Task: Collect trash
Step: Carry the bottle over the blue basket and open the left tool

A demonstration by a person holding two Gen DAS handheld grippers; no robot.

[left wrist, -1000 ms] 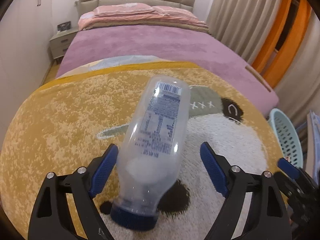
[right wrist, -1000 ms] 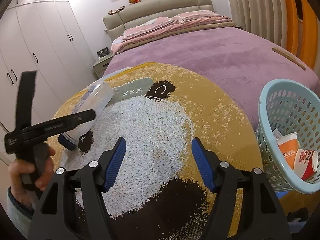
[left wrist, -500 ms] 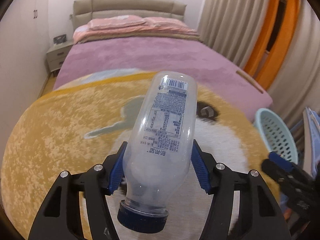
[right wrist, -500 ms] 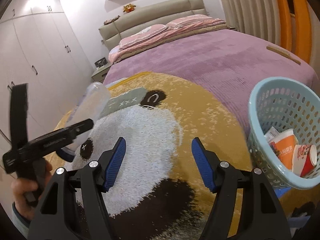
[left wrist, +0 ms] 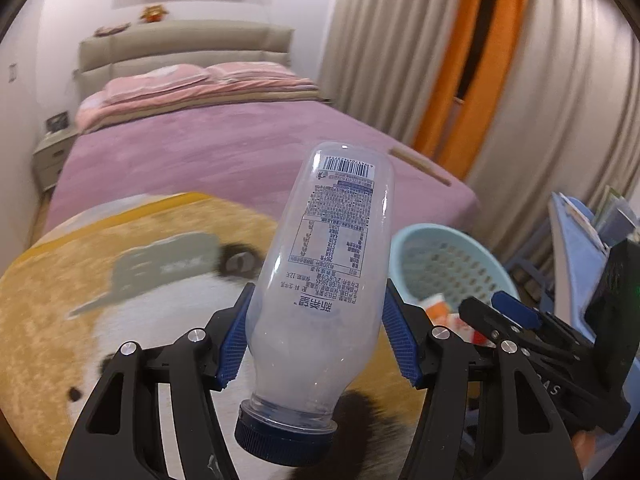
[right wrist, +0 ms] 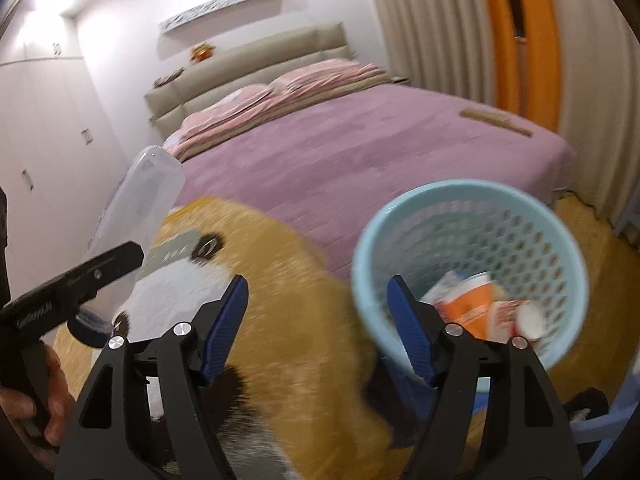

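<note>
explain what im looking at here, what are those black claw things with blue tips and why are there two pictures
Each claw is a hand-held grabbing tool with a camera behind it, one per hand, so you get two pictures. The left tool squeezes an empty clear bottle, cap towards the camera. The right tool is open and holds nothing. Below lies a yellow panda rug by a bed with a purple cover. The light blue basket already holds paper cups.

Home bedroom: bed point(left wrist: 224, 148), curtains point(left wrist: 560, 100), wardrobe point(right wrist: 40, 152).
</note>
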